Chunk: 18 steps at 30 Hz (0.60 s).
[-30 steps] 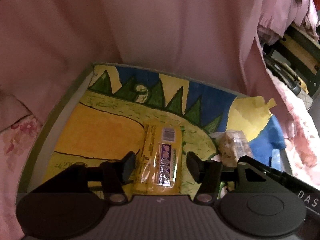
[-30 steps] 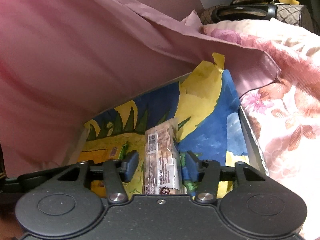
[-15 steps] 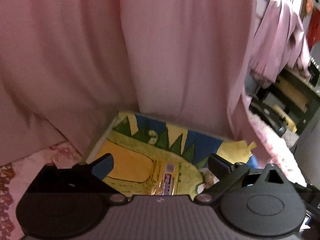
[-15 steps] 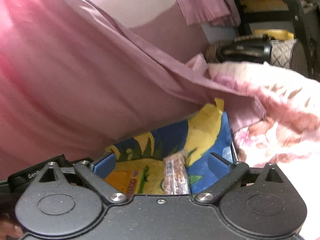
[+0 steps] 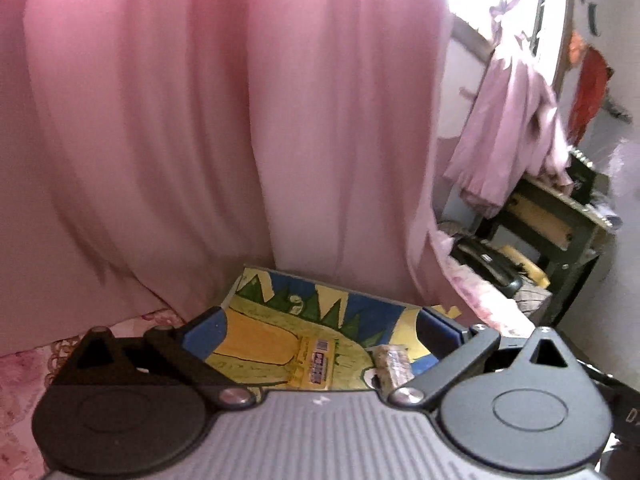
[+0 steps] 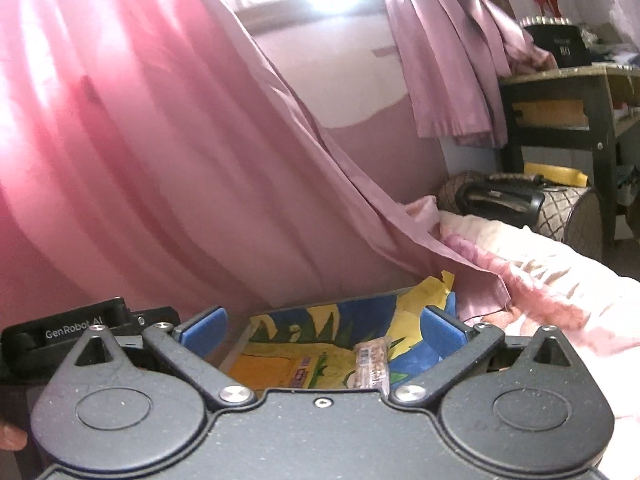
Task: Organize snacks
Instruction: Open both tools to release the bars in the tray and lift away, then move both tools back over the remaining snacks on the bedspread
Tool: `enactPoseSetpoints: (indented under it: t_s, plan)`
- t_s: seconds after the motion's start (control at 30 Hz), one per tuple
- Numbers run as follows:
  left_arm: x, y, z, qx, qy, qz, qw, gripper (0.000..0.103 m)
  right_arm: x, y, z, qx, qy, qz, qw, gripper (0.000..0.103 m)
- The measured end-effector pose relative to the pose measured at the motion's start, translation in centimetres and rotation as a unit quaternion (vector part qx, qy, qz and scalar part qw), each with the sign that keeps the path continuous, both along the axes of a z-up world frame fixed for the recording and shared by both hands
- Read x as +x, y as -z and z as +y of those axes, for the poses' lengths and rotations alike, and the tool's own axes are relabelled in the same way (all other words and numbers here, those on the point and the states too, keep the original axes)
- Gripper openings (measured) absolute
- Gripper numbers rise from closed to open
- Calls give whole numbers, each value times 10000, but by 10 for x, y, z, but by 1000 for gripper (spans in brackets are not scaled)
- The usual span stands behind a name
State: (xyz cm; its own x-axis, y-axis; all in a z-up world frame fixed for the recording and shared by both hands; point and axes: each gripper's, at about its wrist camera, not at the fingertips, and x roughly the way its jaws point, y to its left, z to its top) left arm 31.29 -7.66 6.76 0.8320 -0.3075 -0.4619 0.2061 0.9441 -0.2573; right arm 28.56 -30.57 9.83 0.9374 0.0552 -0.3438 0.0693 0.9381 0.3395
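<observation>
Snacks lie in the tray (image 5: 256,280) below you, two of them. From your left wrist camera, the yellow pack (image 5: 316,364) rests flat on the tray's painted floor, roughly in the middle, its label with a barcode facing up. Just to its right sits the clear pack (image 5: 394,362), pale brown pieces showing through the wrap. The two are near each other but not touching. Your left gripper (image 5: 322,330) has its jaws spread wide, blue pads far apart, and nothing sits between them; both packs lie lower down in the tray, clear of the fingers. A pink curtain (image 5: 200,120) fills the space behind the tray, and a flowered bedcover (image 5: 24,368) shows at the lower left. Off to the right stands a dark shelf (image 5: 560,216).

From your right wrist camera, the same tray (image 6: 320,300) appears at a lower angle. The clear pack (image 6: 372,364) lies lengthways toward you on the blue and green part of the painting; the yellow pack (image 6: 302,372) is to its left, mostly hidden by the gripper body. Your right gripper (image 6: 322,330) is likewise fully spread and empty. The body of your left gripper (image 6: 72,330) shows at the left edge. The curtain (image 6: 160,160) drapes down to the tray's far wall, and the bedcover (image 6: 560,280) runs along the right.
</observation>
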Motion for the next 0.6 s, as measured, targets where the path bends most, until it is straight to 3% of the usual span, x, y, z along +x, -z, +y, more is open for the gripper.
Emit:
enactPoseSetpoints:
  t_s: [0.27,0.6]
  plan:
    - [-56,-15,20,-20,-38,-292,9996,103,-59,-5,26,-277,-5,-159,9995,102]
    - [-118,1,48,209,-134,-345,9991,103,-120,9,49,-569,161,-152,9981,102]
